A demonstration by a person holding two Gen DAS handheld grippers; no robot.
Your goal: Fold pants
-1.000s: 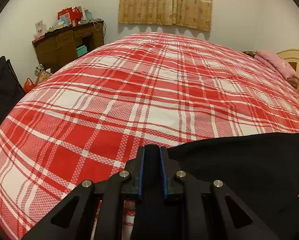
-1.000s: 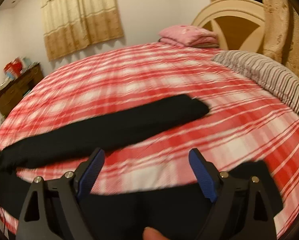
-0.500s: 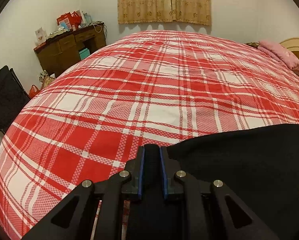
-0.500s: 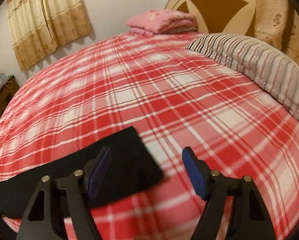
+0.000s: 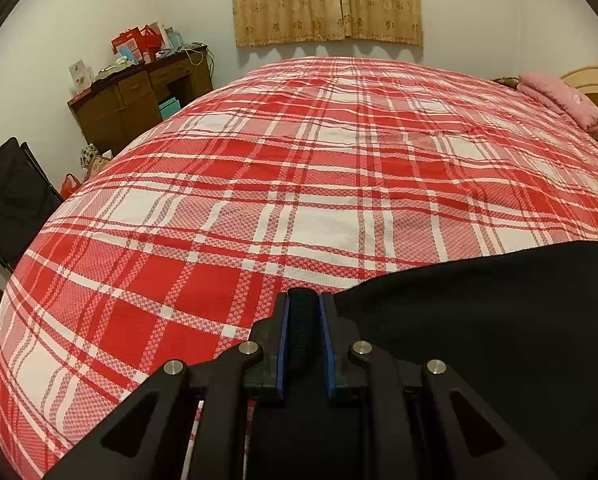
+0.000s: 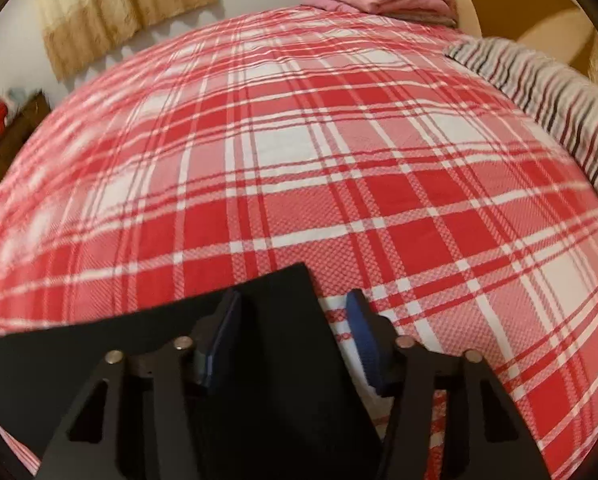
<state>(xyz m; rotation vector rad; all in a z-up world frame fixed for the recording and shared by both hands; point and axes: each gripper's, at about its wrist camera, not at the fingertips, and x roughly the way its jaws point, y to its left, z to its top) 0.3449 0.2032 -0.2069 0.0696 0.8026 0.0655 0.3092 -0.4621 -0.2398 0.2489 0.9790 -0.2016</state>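
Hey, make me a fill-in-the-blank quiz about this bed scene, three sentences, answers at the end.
1. The left hand-held gripper is shut on the ____ pants.
2. The bedspread is plaid in white and ____.
3. In the right wrist view, the pillow near the headboard has a ____ pattern.

Missing words: black; red; striped

The black fabric pants run off the right and bottom edges of the left wrist view, so their full shape is unseen. In the right wrist view, the black gripper frame hides the pants beneath it. The wooden dresser, far left of the pants, is blurred and cut by the edge; items on it are unreadable.
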